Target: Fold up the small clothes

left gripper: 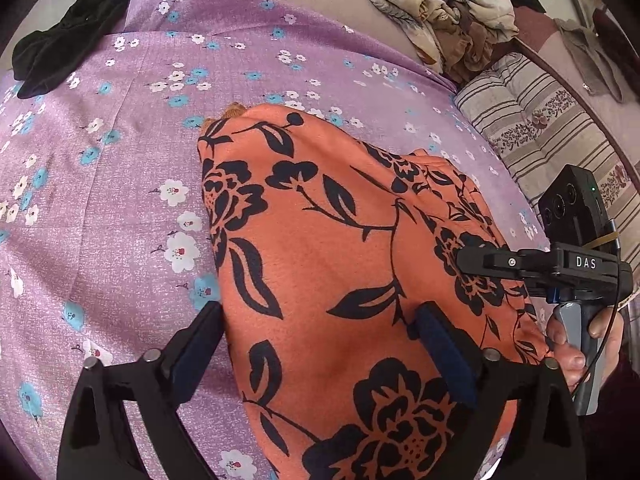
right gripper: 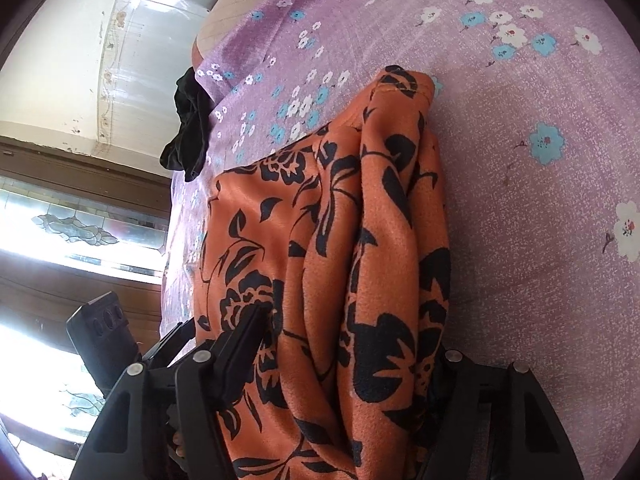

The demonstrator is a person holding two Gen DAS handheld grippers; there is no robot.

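Observation:
An orange garment with black flowers (left gripper: pixel 320 240) lies folded on the purple flowered bedsheet (left gripper: pixel 120 168). My left gripper (left gripper: pixel 320 344) stands open astride its near end: the left finger is beside the cloth's edge and the right finger (left gripper: pixel 440 352) rests on top. My right gripper (left gripper: pixel 472 264) comes in from the right edge, held by a hand (left gripper: pixel 572 344). In the right wrist view the garment (right gripper: pixel 340 240) is bunched into long ridges that fill the gap of the right gripper (right gripper: pixel 340 360), which is shut on it.
A black garment (left gripper: pixel 68 32) (right gripper: pixel 188 128) lies at the sheet's far edge. A heap of pale floral clothes (left gripper: pixel 440 12) and a striped cushion (left gripper: pixel 540 128) sit at the back right. A wooden door with patterned glass (right gripper: pixel 60 232) stands beyond the bed.

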